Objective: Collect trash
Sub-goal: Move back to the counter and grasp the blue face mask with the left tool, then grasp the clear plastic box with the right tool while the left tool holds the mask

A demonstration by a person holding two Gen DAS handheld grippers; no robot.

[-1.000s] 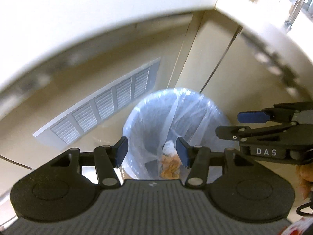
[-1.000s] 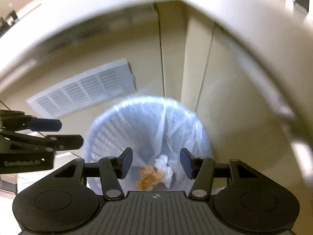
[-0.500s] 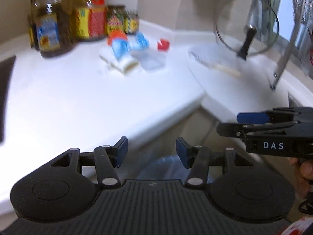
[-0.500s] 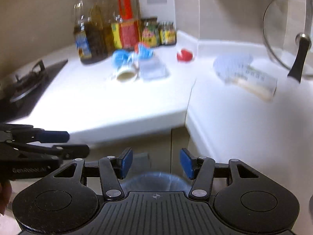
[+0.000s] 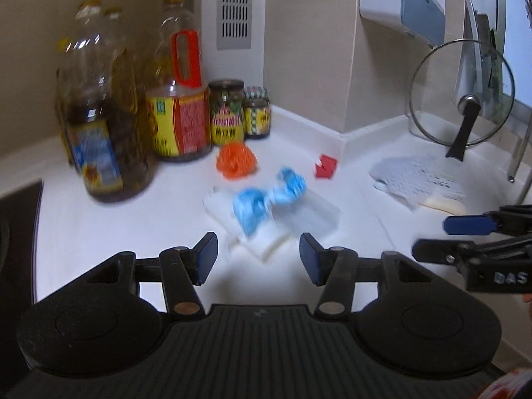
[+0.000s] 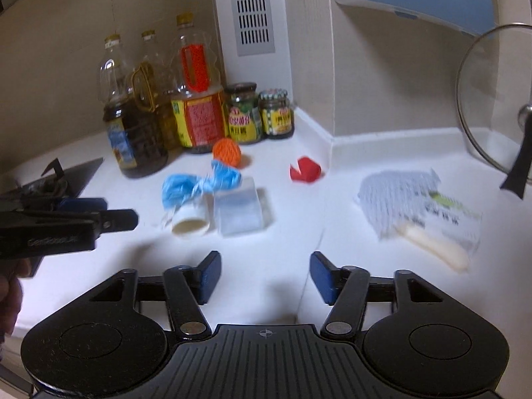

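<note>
Above the tabletop (image 6: 99,266) our left gripper (image 5: 258,257) hangs empty, half-open; our right gripper (image 6: 265,276) is opening, empty. Clutching the blue wrapper (image 6: 199,183) could topple the neighbouring cup (image 6: 191,219).

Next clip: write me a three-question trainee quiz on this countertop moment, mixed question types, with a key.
1. True or false: the left gripper holds a piece of trash.
2. Which item lies nearest the corner of the counter? A) red scrap B) paper cup C) blue wrapper
3. Fill in: the orange net ball sits just in front of the ____.

Key: 1. False; nothing is between its jaws. 2. A. 3. Jars; the oil bottles stand alongside them.
</note>
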